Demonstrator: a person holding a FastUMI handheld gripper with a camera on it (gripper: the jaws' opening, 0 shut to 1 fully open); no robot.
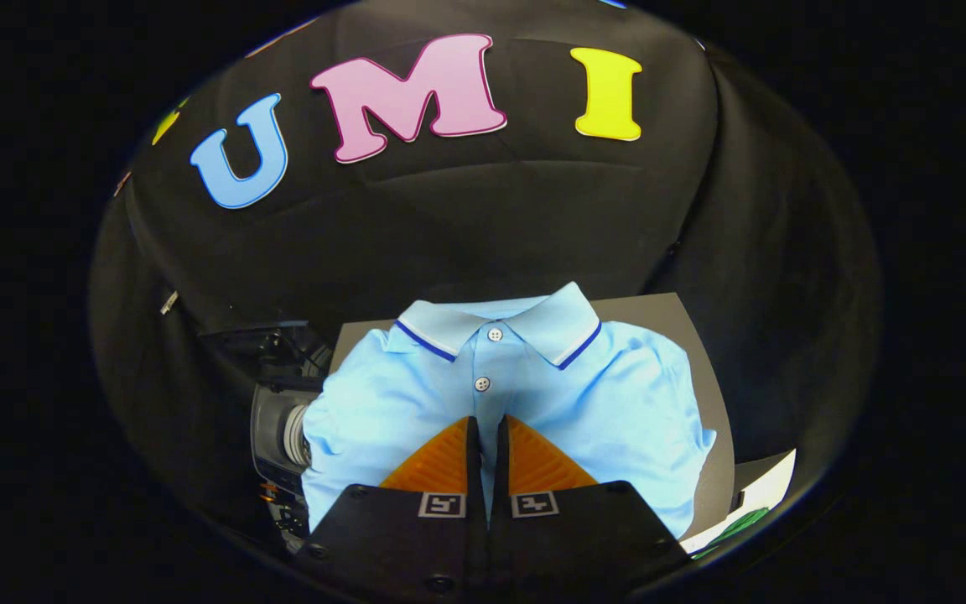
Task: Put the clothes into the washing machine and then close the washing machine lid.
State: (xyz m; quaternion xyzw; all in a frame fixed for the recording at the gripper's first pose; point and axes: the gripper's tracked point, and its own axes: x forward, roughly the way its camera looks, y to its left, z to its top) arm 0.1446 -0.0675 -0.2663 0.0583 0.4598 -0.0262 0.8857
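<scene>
We see the light blue polo shirt point(592, 394) lying flat on the grey worktop point(659, 312), collar pointing away from us, its length running along the fingers point(487, 428), which are nearly closed, pinching its placket

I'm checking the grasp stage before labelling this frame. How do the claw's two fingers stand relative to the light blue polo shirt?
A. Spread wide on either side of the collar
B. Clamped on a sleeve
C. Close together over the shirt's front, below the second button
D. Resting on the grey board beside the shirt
C: the claw has its fingers nearly together over the light blue polo shirt, just below its lower button.
</scene>
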